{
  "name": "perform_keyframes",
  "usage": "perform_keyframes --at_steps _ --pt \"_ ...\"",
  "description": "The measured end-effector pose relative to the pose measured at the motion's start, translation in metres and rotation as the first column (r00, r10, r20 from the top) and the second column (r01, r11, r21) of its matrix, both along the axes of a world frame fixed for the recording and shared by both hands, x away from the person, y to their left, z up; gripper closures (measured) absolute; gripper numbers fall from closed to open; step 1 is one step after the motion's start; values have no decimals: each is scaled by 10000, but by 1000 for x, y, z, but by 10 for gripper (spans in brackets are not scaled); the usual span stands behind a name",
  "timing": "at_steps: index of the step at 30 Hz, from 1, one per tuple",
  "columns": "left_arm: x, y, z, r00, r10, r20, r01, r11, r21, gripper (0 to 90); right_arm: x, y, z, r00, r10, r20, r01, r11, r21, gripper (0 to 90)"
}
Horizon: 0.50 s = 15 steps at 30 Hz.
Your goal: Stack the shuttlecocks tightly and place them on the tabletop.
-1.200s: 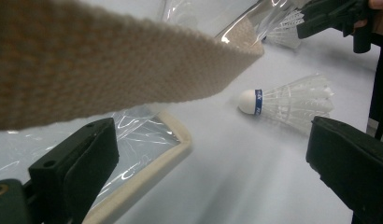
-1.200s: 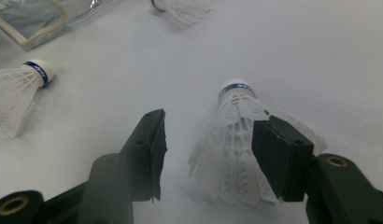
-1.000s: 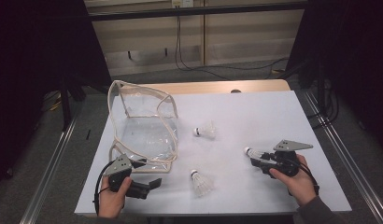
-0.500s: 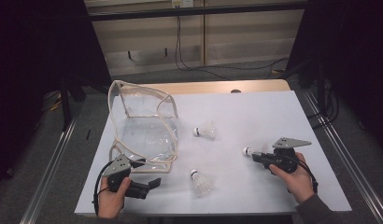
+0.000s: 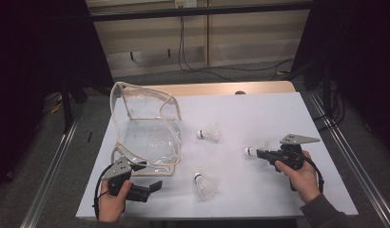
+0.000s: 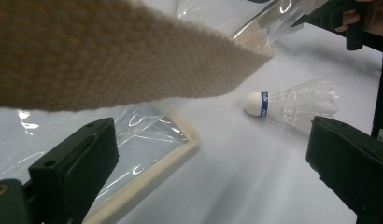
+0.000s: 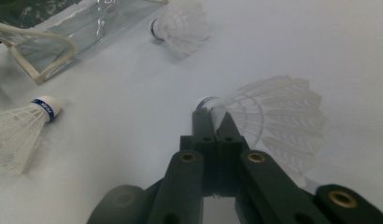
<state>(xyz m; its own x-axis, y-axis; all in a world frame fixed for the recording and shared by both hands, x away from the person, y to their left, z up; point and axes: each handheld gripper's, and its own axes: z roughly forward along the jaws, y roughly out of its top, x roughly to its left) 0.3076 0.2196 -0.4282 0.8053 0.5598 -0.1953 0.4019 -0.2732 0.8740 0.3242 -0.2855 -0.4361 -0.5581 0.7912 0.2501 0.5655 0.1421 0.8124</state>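
Observation:
Three white shuttlecocks with blue-banded corks are on the white table. My right gripper lies low at the right; its jaws have just been closing and are now shut on one shuttlecock, pinching its skirt just behind the cork. A second shuttlecock lies mid-table. The third lies near the front, ahead of my left gripper. That gripper is open with nothing between its jaws, beside the clear bag.
The clear plastic bag with cream trim stands open at the table's left. Its cream webbing strap hangs close over the left gripper's camera. Metal rails run along both sides of the table.
The right gripper's jaws have closed on the shuttlecock in front of them, and the hand has shifted only slightly. The left gripper and the other shuttlecocks have stayed put.

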Motion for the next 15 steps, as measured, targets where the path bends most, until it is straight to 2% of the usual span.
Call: perform_keyframes --at_steps 15 --pt "-1 1 -1 10000 23 4 -23 10000 -58 24 10 2 4 9999 44 104 -46 9998 206 900"
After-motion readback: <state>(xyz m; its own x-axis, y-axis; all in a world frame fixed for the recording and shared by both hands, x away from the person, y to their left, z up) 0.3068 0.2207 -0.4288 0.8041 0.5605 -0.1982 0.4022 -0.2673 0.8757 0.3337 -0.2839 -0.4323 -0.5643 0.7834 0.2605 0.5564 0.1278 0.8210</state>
